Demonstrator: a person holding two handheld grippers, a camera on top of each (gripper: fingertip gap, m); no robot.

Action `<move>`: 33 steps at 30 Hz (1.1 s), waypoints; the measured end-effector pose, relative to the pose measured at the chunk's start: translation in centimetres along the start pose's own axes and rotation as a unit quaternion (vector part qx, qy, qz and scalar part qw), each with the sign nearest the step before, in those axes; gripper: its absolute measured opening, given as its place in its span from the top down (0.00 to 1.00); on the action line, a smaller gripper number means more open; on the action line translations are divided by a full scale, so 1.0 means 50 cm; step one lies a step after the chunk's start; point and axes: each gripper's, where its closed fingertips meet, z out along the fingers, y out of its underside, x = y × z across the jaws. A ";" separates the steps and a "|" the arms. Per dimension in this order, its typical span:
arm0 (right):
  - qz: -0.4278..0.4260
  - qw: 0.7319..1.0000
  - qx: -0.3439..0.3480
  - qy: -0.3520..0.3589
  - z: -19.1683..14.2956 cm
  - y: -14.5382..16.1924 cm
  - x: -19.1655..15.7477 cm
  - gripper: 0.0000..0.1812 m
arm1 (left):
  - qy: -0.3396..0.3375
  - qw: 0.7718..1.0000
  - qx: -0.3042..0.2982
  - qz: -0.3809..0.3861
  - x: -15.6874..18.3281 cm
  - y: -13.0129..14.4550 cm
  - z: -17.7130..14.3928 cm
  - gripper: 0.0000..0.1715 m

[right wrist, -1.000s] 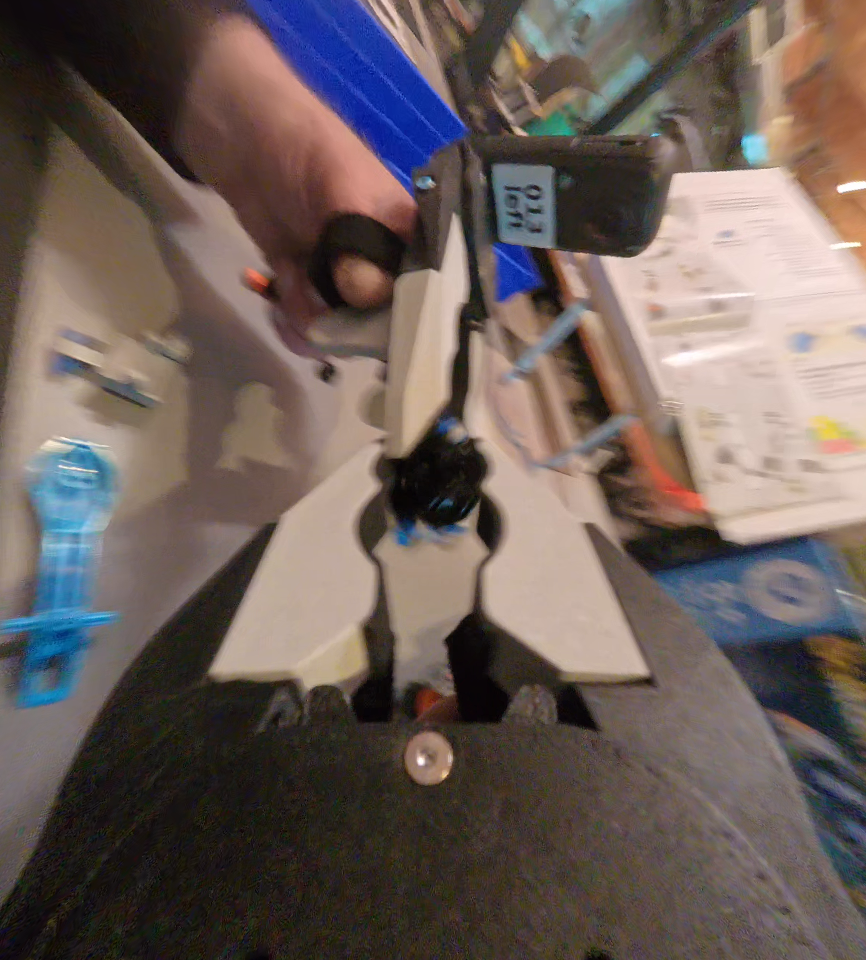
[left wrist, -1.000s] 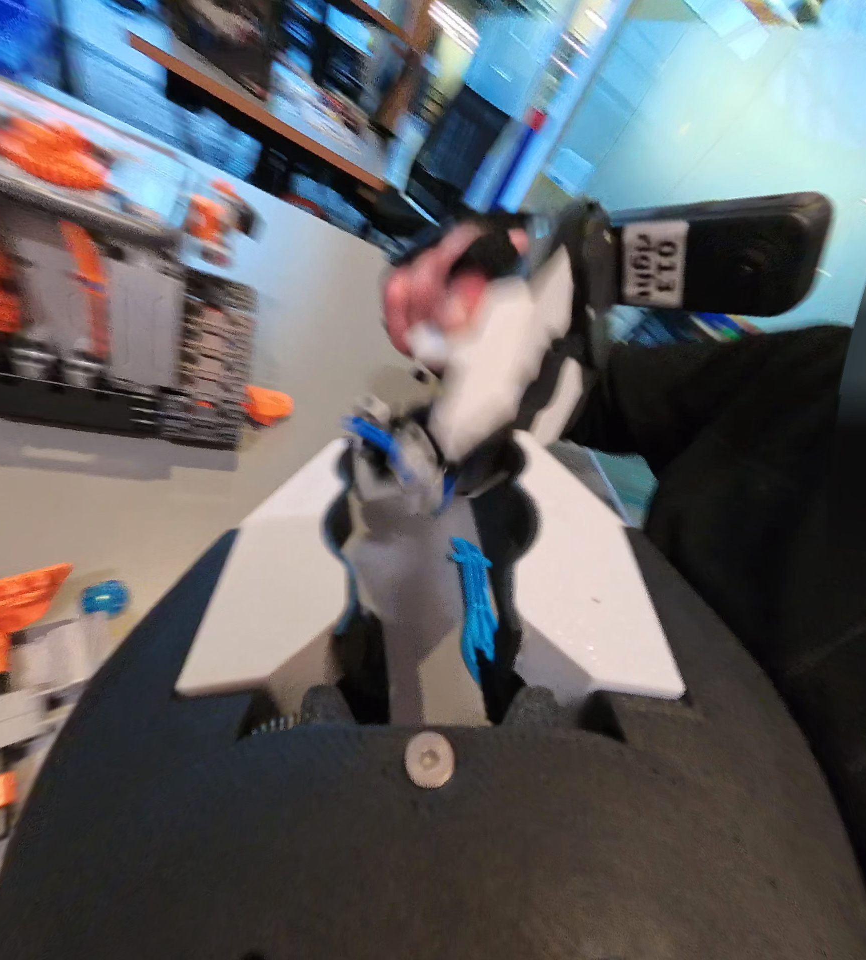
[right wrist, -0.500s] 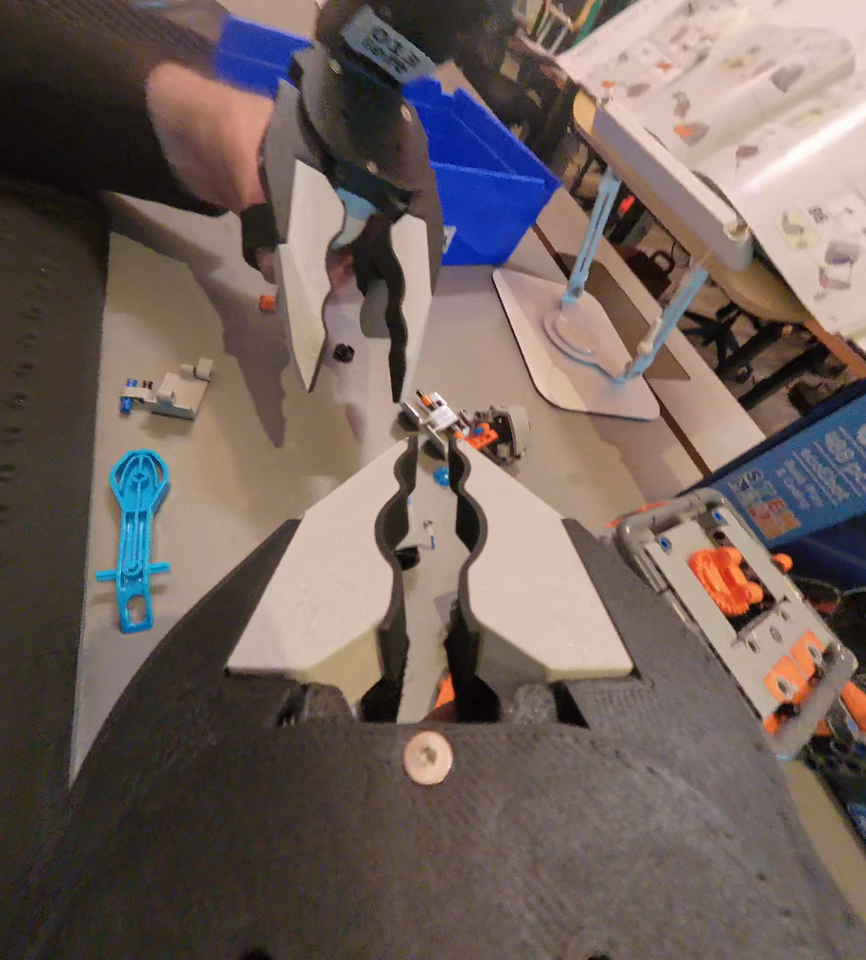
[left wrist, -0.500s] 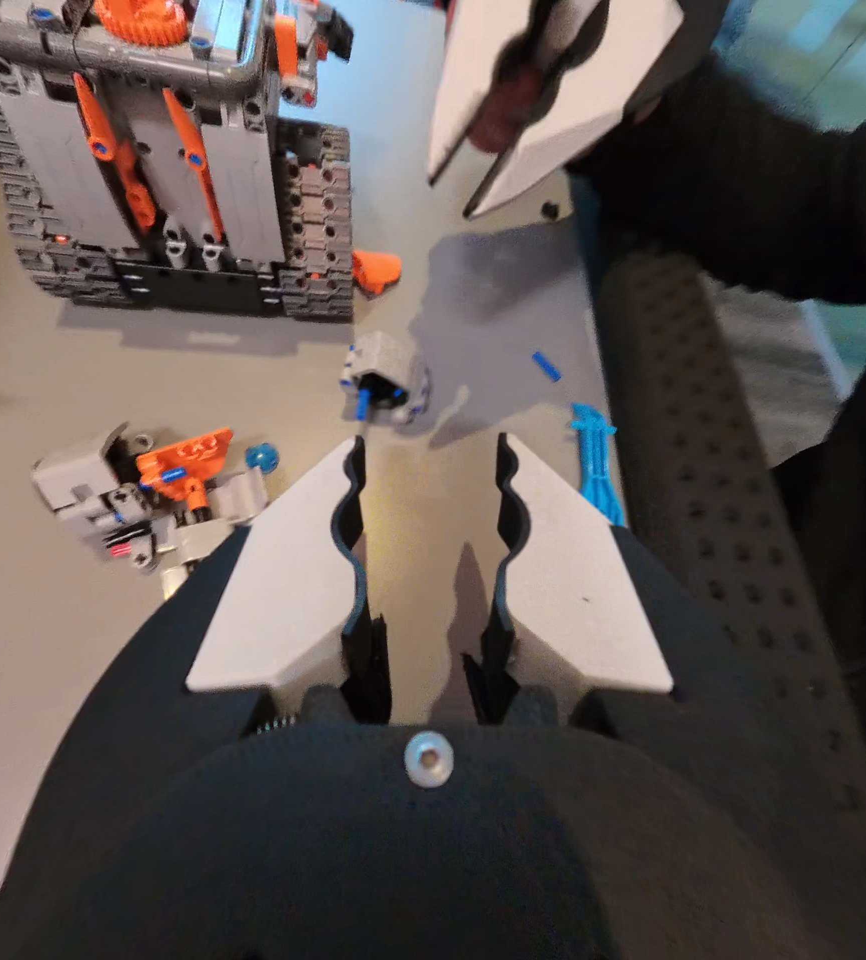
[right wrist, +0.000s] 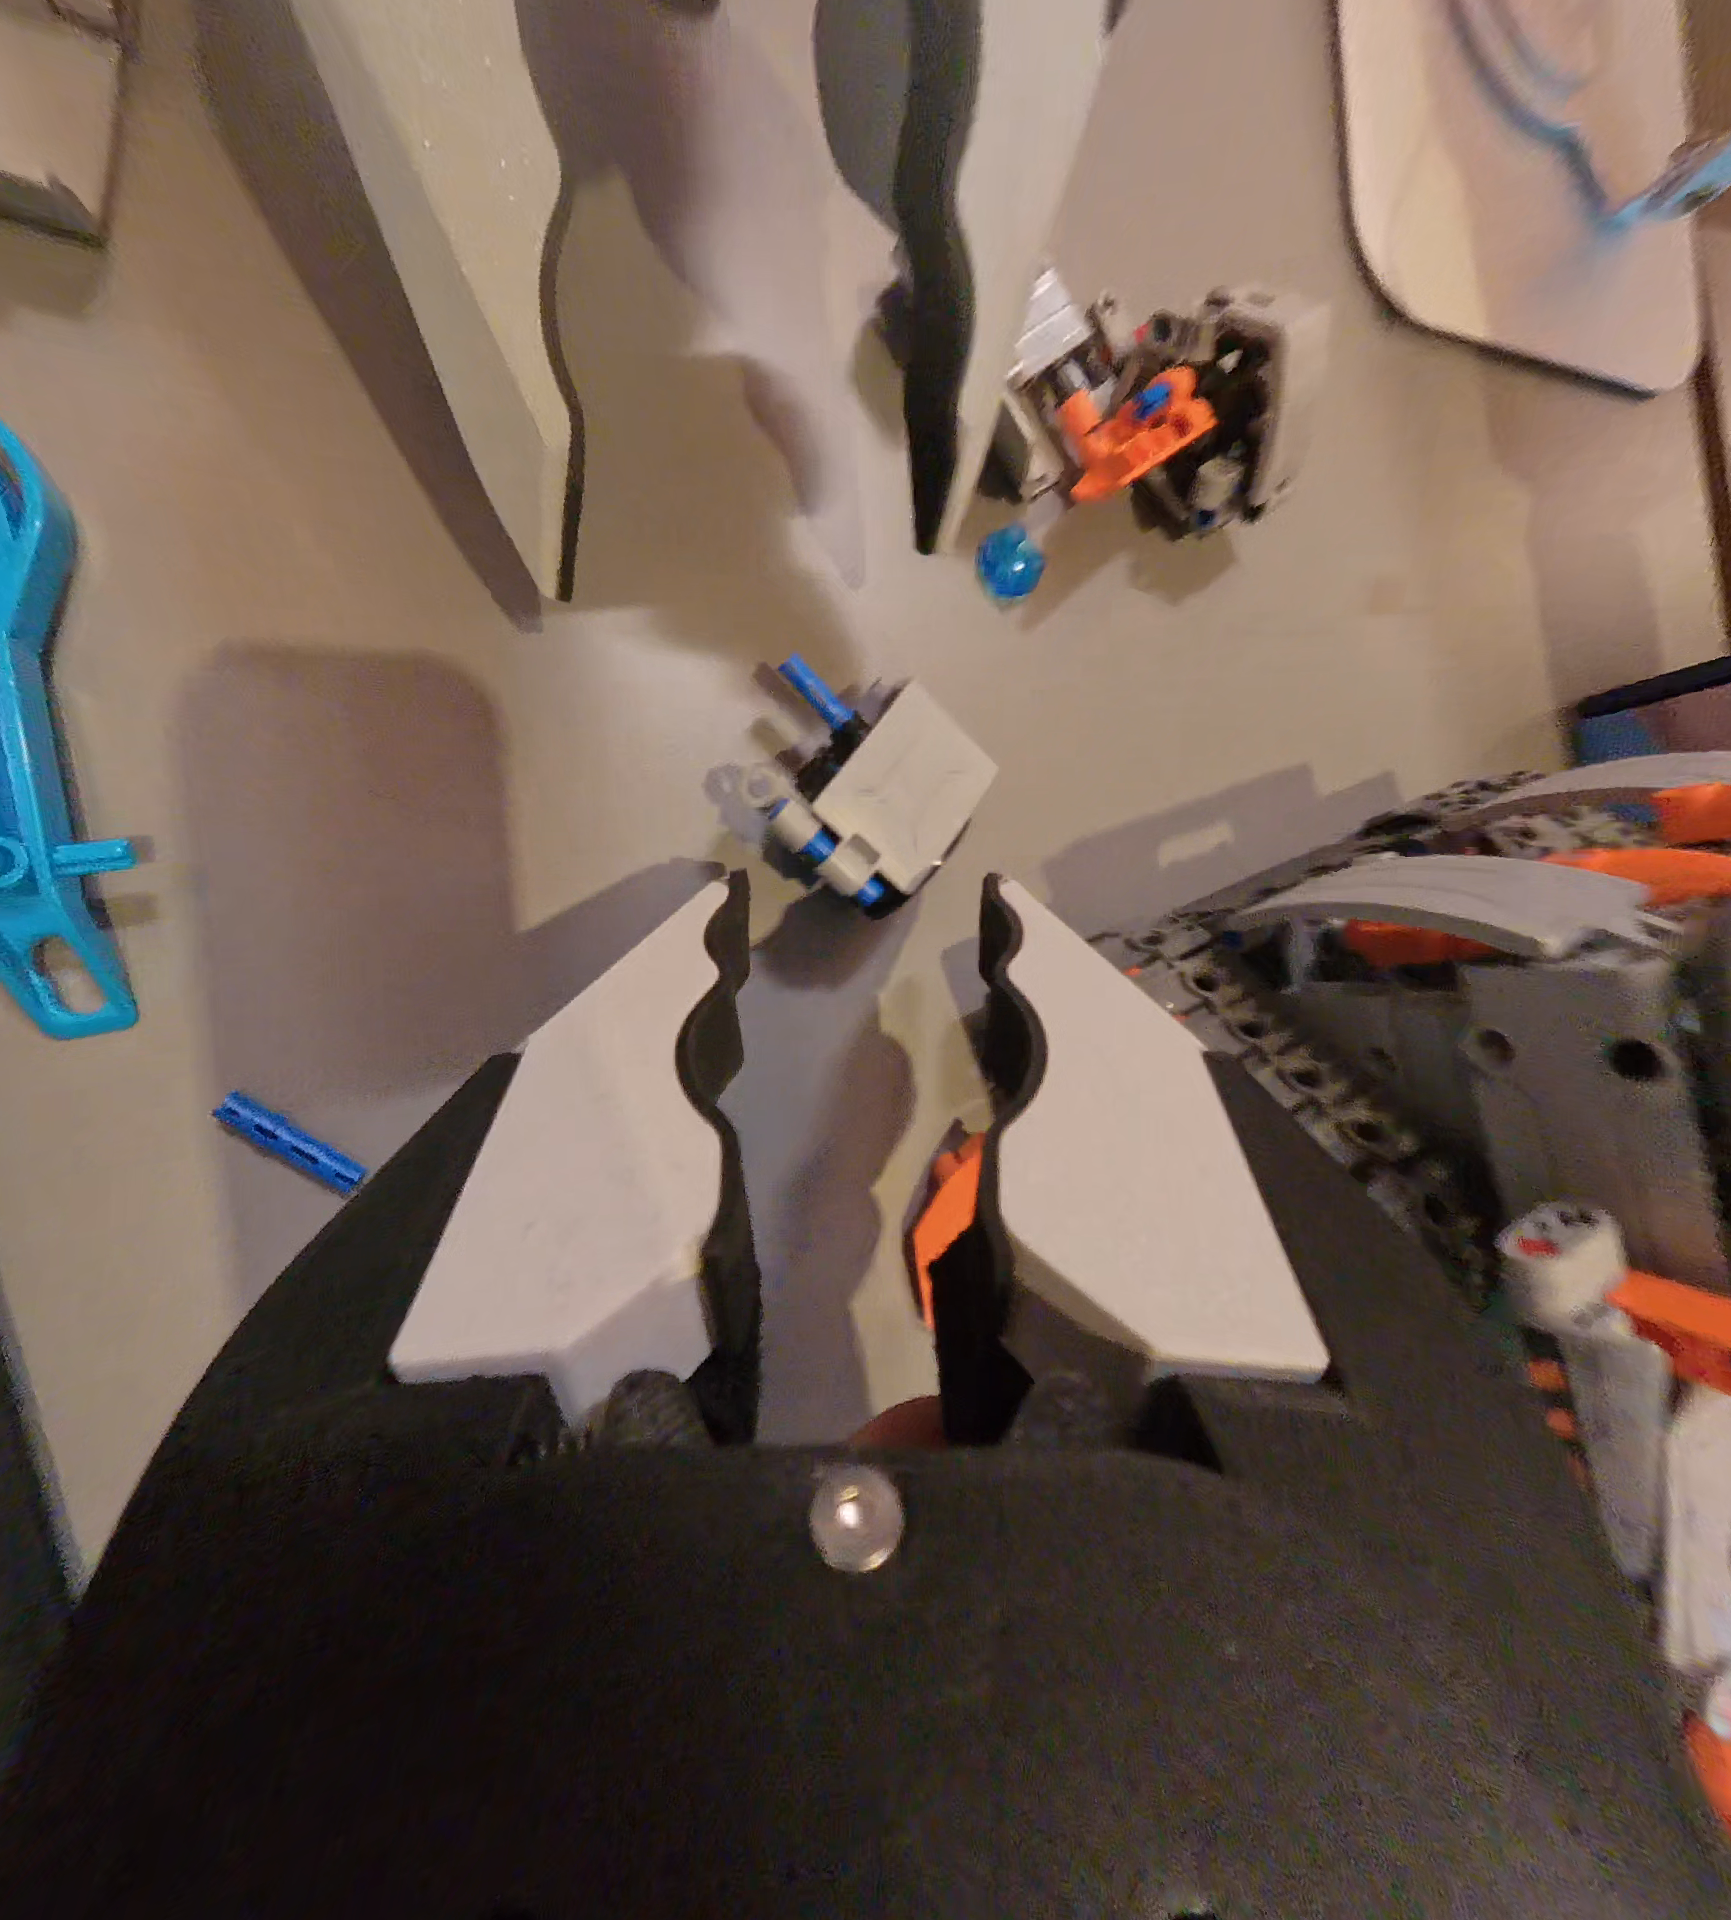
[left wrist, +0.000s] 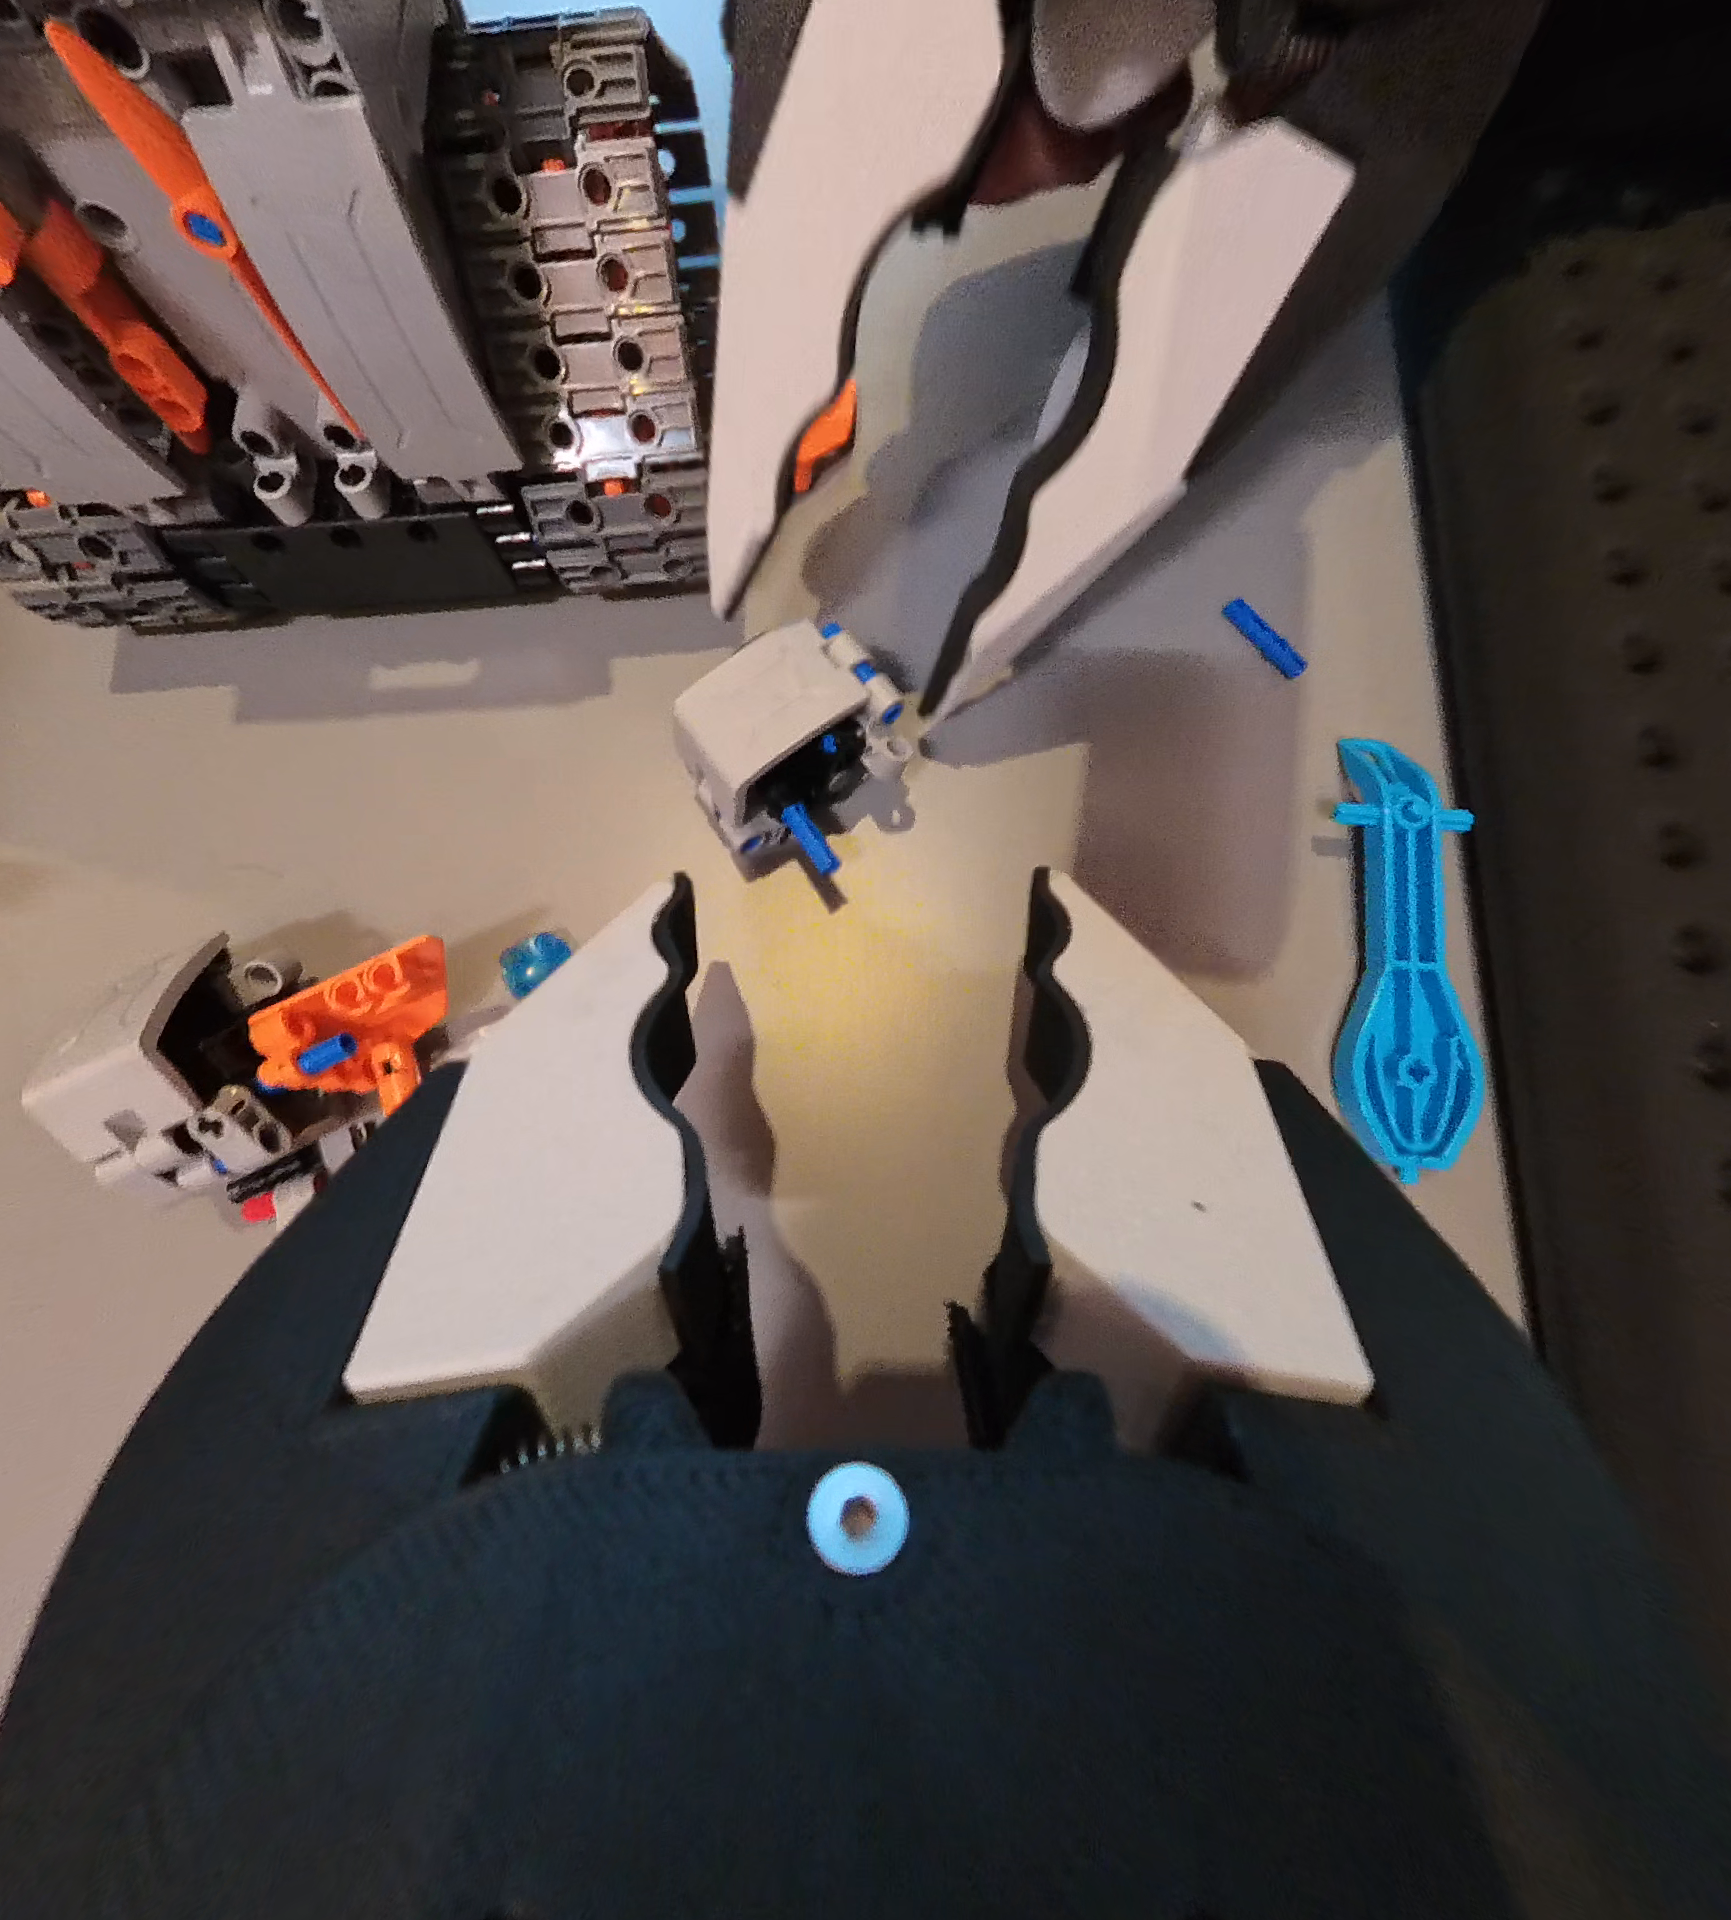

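Both grippers are down low over the beige table [left wrist: 341, 790] now, where half a second ago they rode higher. The left gripper [left wrist: 859, 904] has its fingers spread wide with nothing between them; the right gripper [right wrist: 856, 899] is parted too, empty. The small grey block with blue pins [left wrist: 788, 743] lies on the table between them, just ahead of each pair of tips, touching neither. Off to the side, the blue lever tool [left wrist: 1401, 966] and a loose blue pin [left wrist: 1264, 639]. Beyond, the orange-and-grey subassembly [left wrist: 248, 1060], a blue stud [left wrist: 534, 961], and the big tracked model [left wrist: 321, 312] at the far edge.
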 end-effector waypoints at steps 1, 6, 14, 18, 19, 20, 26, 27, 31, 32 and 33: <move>-0.001 1.000 -0.004 -0.009 0.008 -0.001 -0.009 0.76 | 0.002 1.000 0.000 0.000 0.001 -0.001 0.007 0.64; 0.011 0.995 0.046 -0.090 0.019 -0.055 -0.074 0.79 | 0.014 0.999 -0.035 0.010 0.012 0.026 0.026 0.62; 0.013 0.992 0.081 -0.100 -0.009 -0.062 -0.069 0.79 | 0.035 0.998 -0.035 0.029 0.033 0.037 -0.014 0.61; 0.000 0.994 0.067 -0.085 -0.013 -0.045 -0.060 0.78 | 0.018 0.998 -0.043 0.045 0.030 0.045 -0.042 0.59; -0.006 0.994 0.066 -0.084 -0.016 -0.042 -0.060 0.77 | 0.017 0.998 -0.047 0.048 0.032 0.049 -0.052 0.59; -0.012 0.994 0.070 -0.086 -0.020 -0.042 -0.062 0.77 | 0.014 0.997 -0.047 0.051 0.034 0.051 -0.064 0.59; -0.051 0.979 0.139 -0.139 -0.070 -0.088 -0.112 0.80 | 0.041 0.995 -0.070 0.059 0.094 0.092 -0.145 0.61; -0.056 0.978 0.140 -0.142 -0.070 -0.094 -0.118 0.80 | 0.045 0.994 -0.080 0.063 0.106 0.106 -0.154 0.63; -0.066 0.982 0.114 -0.139 -0.048 -0.085 -0.123 0.79 | 0.068 0.989 -0.112 0.066 0.152 0.154 -0.157 0.68; -0.063 0.981 0.114 -0.141 -0.044 -0.086 -0.124 0.79 | 0.062 0.988 -0.127 0.060 0.152 0.168 -0.150 0.68; -0.061 0.981 0.115 -0.142 -0.042 -0.087 -0.124 0.79 | 0.063 0.986 -0.144 0.060 0.156 0.183 -0.144 0.70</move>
